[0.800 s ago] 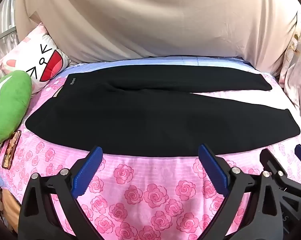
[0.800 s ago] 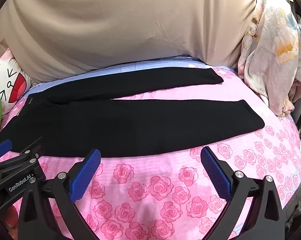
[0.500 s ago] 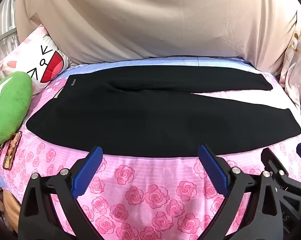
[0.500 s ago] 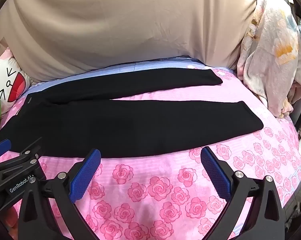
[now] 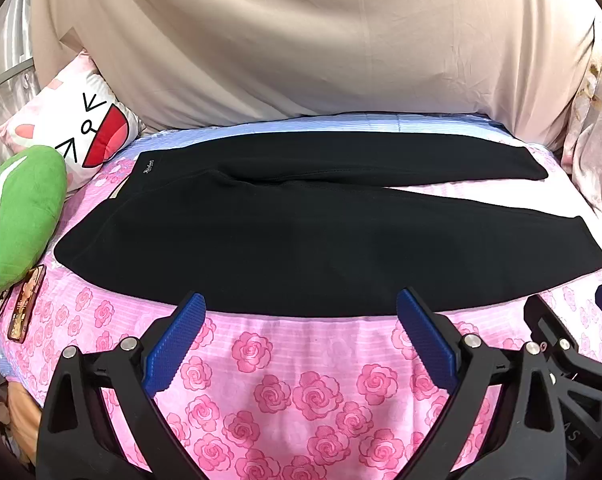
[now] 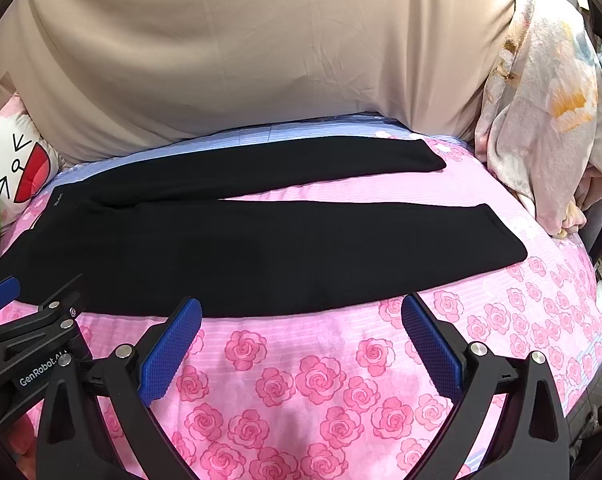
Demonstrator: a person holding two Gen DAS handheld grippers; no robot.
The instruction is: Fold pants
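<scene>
Evidently unfolded, the pants [image 5: 301,240] lay flat just ahead of both grippers, legs spread for folding. The left gripper [image 5: 301,336] and right gripper [image 6: 301,340] gaped wide, empty, poised for the near edge.

Both tongs, the left tongs [image 5: 301,338] and the right tongs [image 6: 301,338], have black angular frames, silver round screws and blue ribbed pads [image 6: 169,354]. White "GenRobot" lettering marks one black arm.
</scene>
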